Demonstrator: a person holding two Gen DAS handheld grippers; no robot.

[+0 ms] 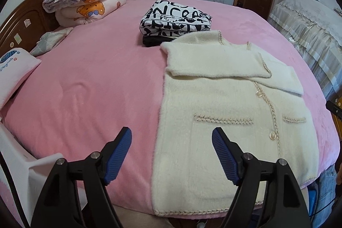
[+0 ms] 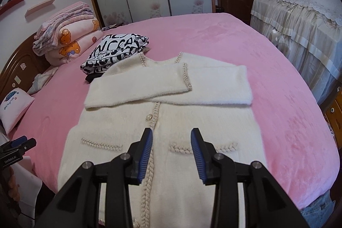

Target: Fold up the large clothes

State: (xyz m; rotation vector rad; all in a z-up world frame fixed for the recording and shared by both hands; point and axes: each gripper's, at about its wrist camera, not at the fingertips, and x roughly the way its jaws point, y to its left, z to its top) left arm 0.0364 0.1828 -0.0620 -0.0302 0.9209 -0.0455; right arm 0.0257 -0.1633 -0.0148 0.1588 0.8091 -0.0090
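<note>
Above the pink bed point(image 1: 85, 78), left gripper point(image 1: 172, 142) and right gripper point(image 2: 172, 143) gape empty; cream cardigan point(image 2: 171, 112) lies flat, sleeves crossed toward twelve o'clock.

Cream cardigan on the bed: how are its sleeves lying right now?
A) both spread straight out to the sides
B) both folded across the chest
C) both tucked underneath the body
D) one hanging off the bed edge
B: on the cream cardigan both sleeves lie crossed over the chest, above the pockets.
</note>
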